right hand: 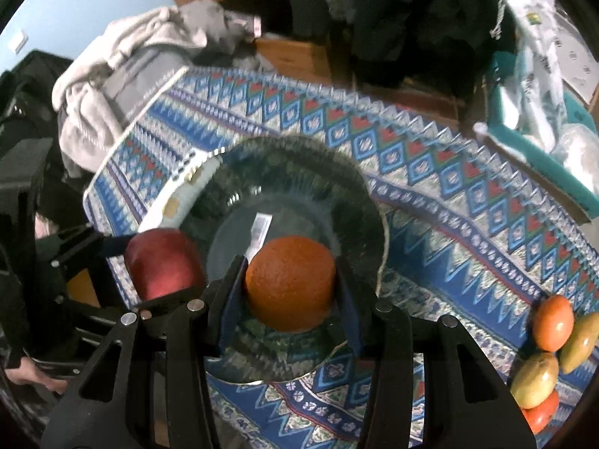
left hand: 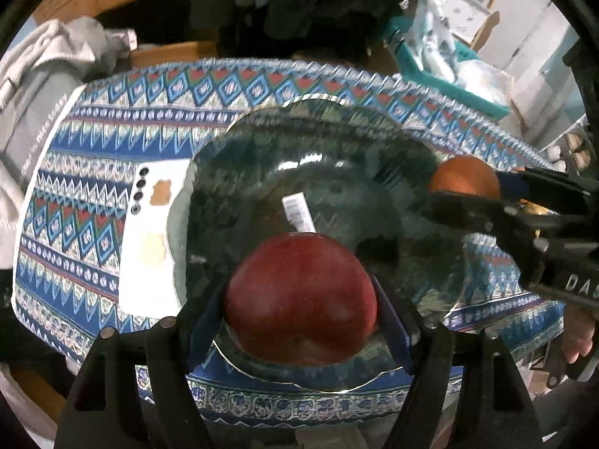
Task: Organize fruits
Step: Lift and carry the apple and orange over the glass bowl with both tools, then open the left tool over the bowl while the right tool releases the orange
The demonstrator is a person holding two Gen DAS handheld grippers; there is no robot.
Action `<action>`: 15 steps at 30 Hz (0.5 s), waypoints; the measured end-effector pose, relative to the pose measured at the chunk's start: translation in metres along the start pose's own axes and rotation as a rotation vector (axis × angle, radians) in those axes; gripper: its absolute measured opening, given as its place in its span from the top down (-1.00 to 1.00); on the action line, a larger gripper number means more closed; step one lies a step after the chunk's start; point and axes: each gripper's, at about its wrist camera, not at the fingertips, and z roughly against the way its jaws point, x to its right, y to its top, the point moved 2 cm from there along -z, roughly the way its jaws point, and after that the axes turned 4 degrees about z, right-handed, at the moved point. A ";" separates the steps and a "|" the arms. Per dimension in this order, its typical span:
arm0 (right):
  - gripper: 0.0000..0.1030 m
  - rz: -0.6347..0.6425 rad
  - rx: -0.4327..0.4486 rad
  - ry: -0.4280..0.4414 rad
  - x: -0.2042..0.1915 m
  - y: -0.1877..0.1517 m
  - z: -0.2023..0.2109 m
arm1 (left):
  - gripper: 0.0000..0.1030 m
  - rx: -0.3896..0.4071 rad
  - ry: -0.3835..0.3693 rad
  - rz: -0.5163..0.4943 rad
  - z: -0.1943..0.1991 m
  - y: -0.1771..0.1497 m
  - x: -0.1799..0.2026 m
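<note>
A red apple [left hand: 299, 295] is clamped between the fingers of my left gripper [left hand: 299, 310], hanging over the near rim of a dark glass plate [left hand: 262, 157]. At the plate's right edge in the left wrist view, my right gripper [left hand: 468, 194] holds an orange [left hand: 464, 176]. From the right wrist camera, the orange [right hand: 290, 284] fills the space between the pads of my right gripper [right hand: 290, 299], above the glass plate [right hand: 359, 202]. The apple [right hand: 163, 265] shows at the left, gripped by my left gripper [right hand: 149, 273]. A white barcode sticker [right hand: 258, 235] sits in the plate's centre.
A blue patterned tablecloth [right hand: 449, 224] covers the table. Several small fruits [right hand: 550, 336], orange-red and yellow-green, lie at its right edge. A white phone [left hand: 149, 232] rests left of the plate. Grey clothing [right hand: 123, 75] is piled at the far left; a teal bin [left hand: 449, 71] stands far right.
</note>
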 end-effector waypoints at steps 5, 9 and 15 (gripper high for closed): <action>0.12 -0.020 -0.046 0.001 0.005 -0.010 -0.017 | -0.51 -0.064 -0.002 0.030 -0.015 -0.006 -0.005; 0.12 -0.036 -0.069 0.007 0.009 -0.017 -0.022 | -0.50 -0.079 0.017 0.026 -0.022 -0.008 -0.004; 0.12 -0.027 -0.085 0.010 0.007 -0.022 -0.027 | -0.50 -0.115 0.003 0.025 -0.029 -0.011 -0.001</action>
